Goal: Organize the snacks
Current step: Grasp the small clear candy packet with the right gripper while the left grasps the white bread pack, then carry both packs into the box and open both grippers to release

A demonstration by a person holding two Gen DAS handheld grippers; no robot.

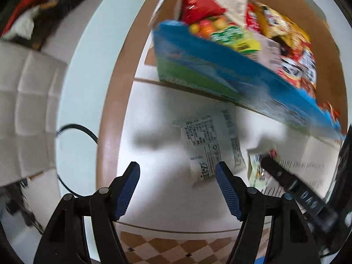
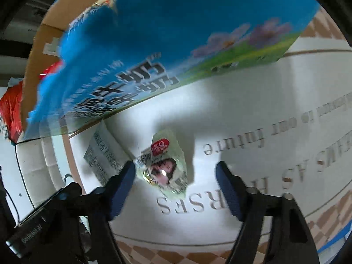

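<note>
- Snacks are crowding the blue box [image 1: 220, 70], which is standing beyond both pairs of tongs; red, yellow and green packets are poking out of its top, and a brown cardboard wall [image 1: 308, 6] is rising behind it.
- Left tongs [image 1: 177, 173] are pointing down at the white printed surface [image 1: 167, 198], with the jaws standing apart and nothing sitting between the blue pads.
- A patch of small black print [image 1: 209, 145] is lying just ahead of those tongs, near the right-hand pad.
- Right tongs [image 2: 176, 171] are also pointing down, with the jaws apart and not pressing on anything.
- One small pale green packet [image 2: 164, 162], with a red label and a picture on it, is lying on the white surface between the right tongs' pads, close against the left-hand pad [image 2: 125, 176] and well clear of the right-hand one; whether it is actually touching that left pad is hard to tell.
- Seen from the left tongs, that same packet is lying off to their right, with one black finger of the right tongs beside it.
- Large grey lettering [image 2: 253, 140] is running across the surface ahead and to the right of the right tongs.
- Both views are smearing with blur, mostly around the box.
</note>
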